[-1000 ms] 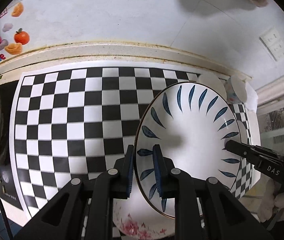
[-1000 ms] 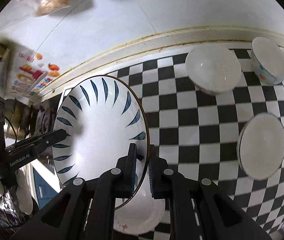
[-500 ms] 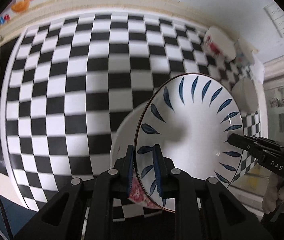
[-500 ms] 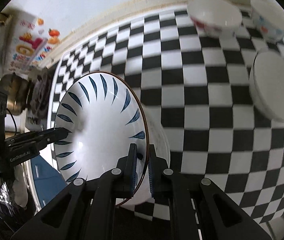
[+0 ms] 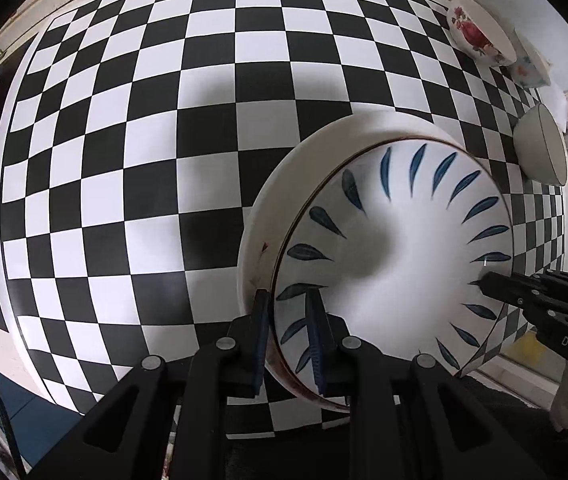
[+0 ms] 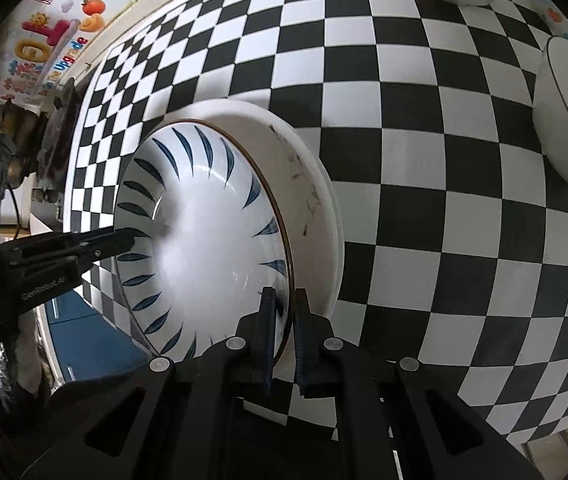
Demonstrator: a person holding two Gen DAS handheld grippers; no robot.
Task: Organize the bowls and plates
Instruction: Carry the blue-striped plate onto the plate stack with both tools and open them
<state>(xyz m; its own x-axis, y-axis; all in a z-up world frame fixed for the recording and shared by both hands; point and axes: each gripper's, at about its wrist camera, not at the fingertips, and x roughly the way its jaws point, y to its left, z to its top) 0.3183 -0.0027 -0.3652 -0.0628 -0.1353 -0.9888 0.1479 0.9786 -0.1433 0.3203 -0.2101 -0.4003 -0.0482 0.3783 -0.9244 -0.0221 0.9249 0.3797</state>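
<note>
Two grippers, one plate between them. Left gripper (image 5: 289, 336) clenched on the near-left rim of the blue-leaf plate (image 5: 404, 256), one finger (image 5: 260, 336) outside the rim, the other inside. Right gripper (image 6: 284, 340) likewise clamped on the opposite rim of the same plate (image 6: 204, 248); seen from the left wrist as a black claw (image 5: 484, 282) biting the plate's right edge.

Underneath, one wider white plate (image 5: 268, 216), its rim showing as a crescent along the left and far side of the blue-leaf plate; whether the two touch cannot be told. Both near the front edge of the checkered mat (image 5: 124, 120), right of its middle.

Three bowls along the mat's right edge: a rose-patterned bowl (image 5: 480, 34) at the far right corner, a smaller flowered bowl (image 5: 530, 66) just beside it, and a plain white bowl (image 5: 540, 152) nearer the front, apart from the plates.

Two plates and three bowls altogether.
</note>
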